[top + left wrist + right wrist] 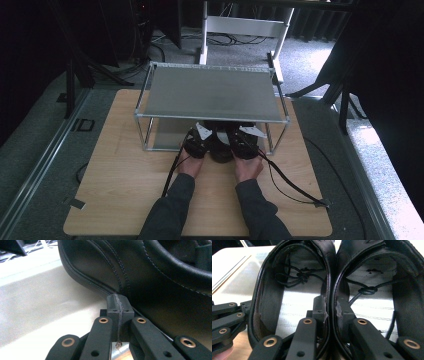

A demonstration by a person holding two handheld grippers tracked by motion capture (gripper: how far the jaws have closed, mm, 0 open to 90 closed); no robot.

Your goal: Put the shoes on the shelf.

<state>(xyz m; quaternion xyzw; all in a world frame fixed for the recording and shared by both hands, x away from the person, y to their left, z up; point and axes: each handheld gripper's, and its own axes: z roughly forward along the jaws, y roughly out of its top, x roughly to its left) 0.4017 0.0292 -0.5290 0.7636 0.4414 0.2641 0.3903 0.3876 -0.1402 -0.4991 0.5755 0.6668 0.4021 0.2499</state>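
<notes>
Pair of black leather shoes (332, 277), stiff-walled yet light, parked at the rack's (210, 117) front edge, pinched together by the inner collars in the clenched right gripper (331, 310), left gripper (118, 305) closed empty alongside.

Black shoes, pale wood, grey metal

Shoes (294, 290) black leather, grey stitching; table (125, 175) light wood; rack (210, 92) silver-grey; sleeves (170, 215) dark grey.

The low upper shelf (210, 92) and rack posts (148, 134) hem in both tools.
</notes>
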